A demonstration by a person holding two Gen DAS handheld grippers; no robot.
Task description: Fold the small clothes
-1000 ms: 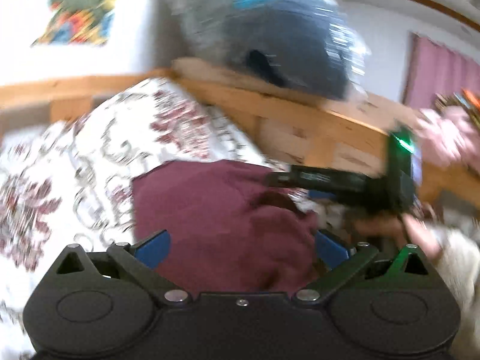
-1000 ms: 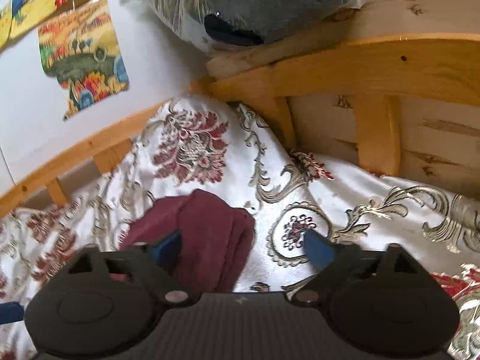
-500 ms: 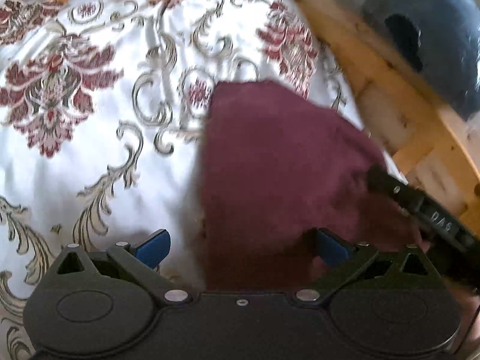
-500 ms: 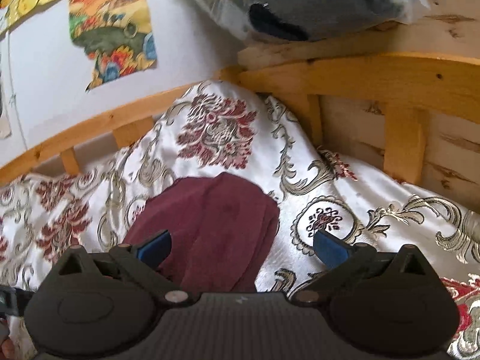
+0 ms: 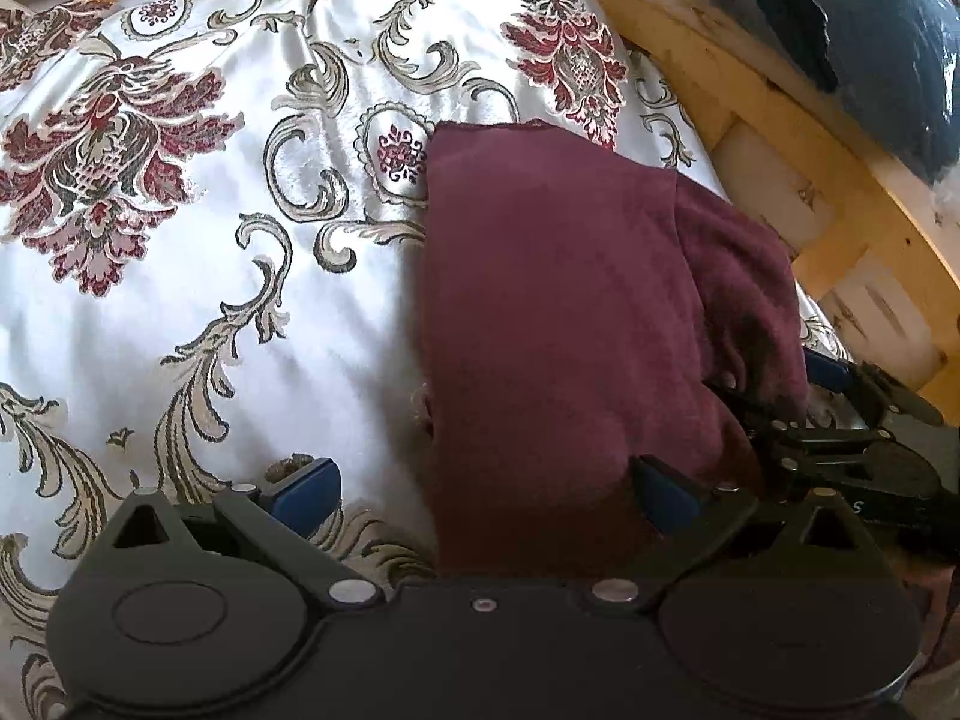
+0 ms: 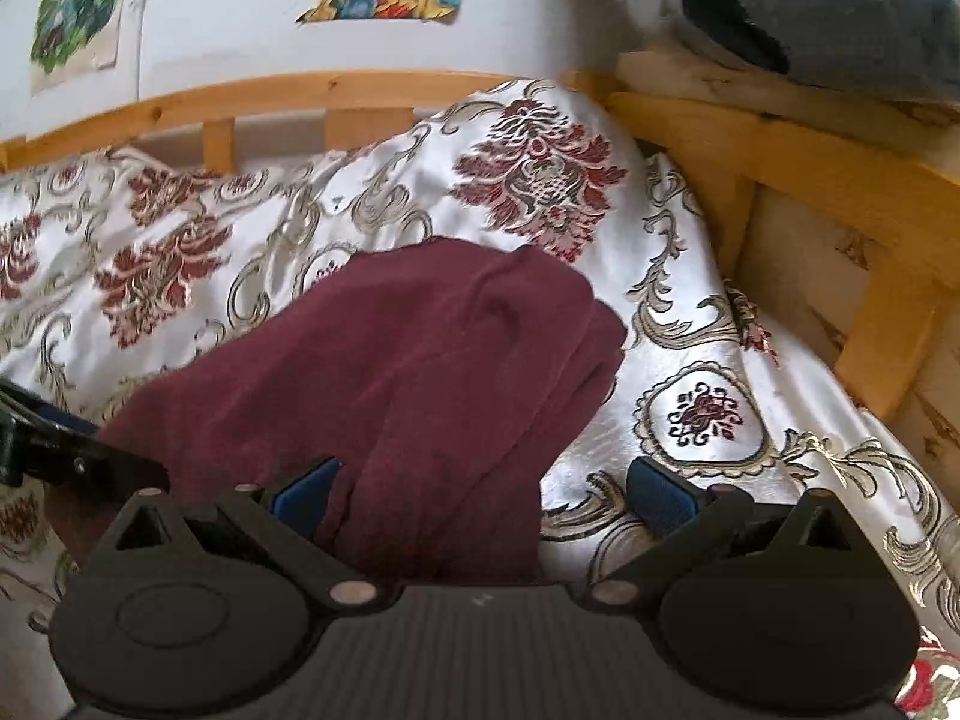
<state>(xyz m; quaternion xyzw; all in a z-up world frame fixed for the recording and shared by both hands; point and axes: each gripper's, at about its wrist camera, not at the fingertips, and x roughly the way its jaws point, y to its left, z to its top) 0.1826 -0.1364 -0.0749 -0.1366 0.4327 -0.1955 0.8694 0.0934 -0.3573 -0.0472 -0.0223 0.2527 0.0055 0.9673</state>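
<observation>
Lying folded on the bed's glossy white bedspread (image 5: 336, 324), woven with red floral medallions and grey-gold scrolls, the maroon garment (image 5: 558, 312) is a soft, matte, roughly oblong bundle with layered edges along one side. The left claw (image 5: 486, 486) stands wide apart over its near edge, gripping nothing. The right claw (image 6: 483, 489) is likewise spread, the cloth running between its blue-padded fingers (image 6: 306, 489). A slatted pine bed frame (image 6: 828, 192) borders the bedspread.

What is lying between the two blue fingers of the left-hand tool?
In the left wrist view, the near end of the maroon garment fills much of the gap between the left gripper's open fingers; the rest shows the patterned bedspread.
</observation>
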